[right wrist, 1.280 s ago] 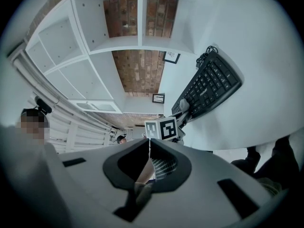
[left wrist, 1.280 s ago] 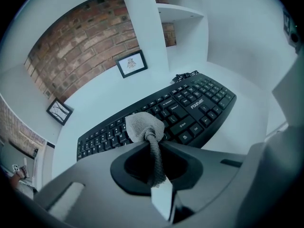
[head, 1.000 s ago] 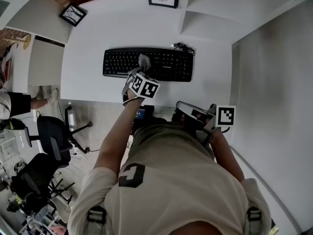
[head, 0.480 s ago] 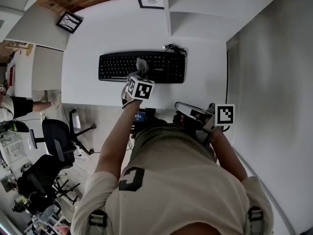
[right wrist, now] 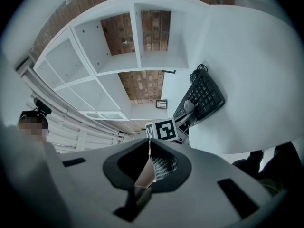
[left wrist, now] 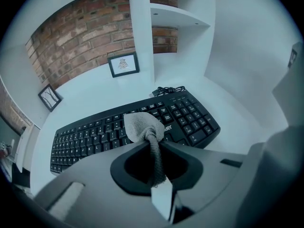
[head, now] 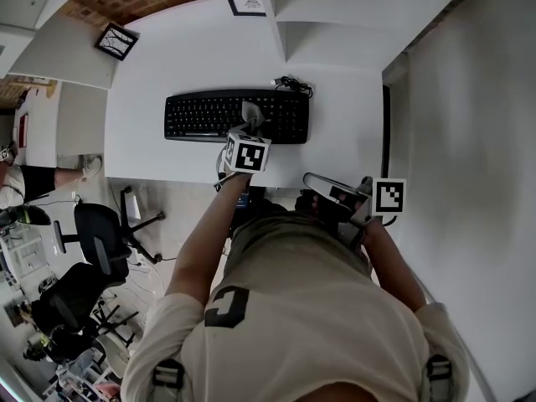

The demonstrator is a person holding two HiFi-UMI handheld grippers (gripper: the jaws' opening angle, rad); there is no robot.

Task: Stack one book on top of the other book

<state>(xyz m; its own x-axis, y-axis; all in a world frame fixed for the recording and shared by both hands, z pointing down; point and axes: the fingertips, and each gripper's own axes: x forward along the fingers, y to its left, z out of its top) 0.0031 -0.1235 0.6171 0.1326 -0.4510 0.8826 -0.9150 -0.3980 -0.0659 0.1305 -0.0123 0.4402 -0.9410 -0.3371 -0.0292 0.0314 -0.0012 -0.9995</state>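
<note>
A crumpled grey woven cloth (left wrist: 141, 126) is clamped in the left gripper (left wrist: 153, 146), its bunched end held over the middle of the black keyboard (left wrist: 90, 139).

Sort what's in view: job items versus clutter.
Job in hand: left gripper, shut on grey cloth, over keyboard. No books in view.
Lying about: picture frame, cable, office chair; right gripper, shut, empty.
</note>
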